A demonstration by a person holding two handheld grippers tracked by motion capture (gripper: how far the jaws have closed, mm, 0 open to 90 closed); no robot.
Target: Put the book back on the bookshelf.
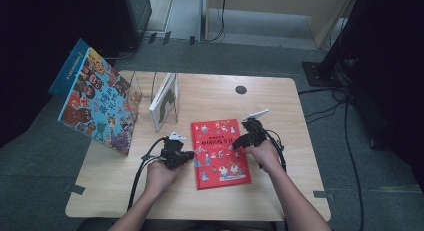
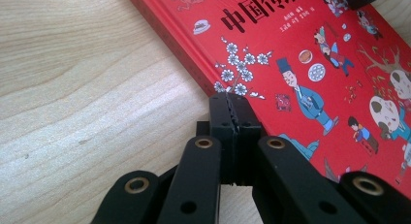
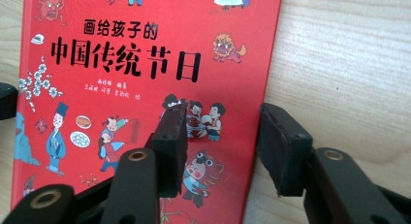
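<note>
A red picture book (image 1: 220, 153) with black Chinese title lettering lies flat on the wooden table (image 1: 280, 106), near the front middle. My left gripper (image 1: 188, 155) is at the book's left edge. In the left gripper view the red book (image 2: 300, 54) runs slantwise, and my left gripper (image 2: 235, 100) is shut, its tips at the edge with nothing visible between them. My right gripper (image 1: 240, 142) is at the book's upper right edge. In the right gripper view my right gripper (image 3: 224, 115) stands open astride the red book (image 3: 121, 54)'s right edge, one finger over the cover, the other over bare wood.
A large colourful book (image 1: 97, 98) leans upright at the table's left edge. Beside it a clear stand (image 1: 150, 88) holds a white and green book (image 1: 165, 101). A small black disc (image 1: 241, 89) sits at the back of the table. Cables (image 1: 345, 116) lie on the floor at right.
</note>
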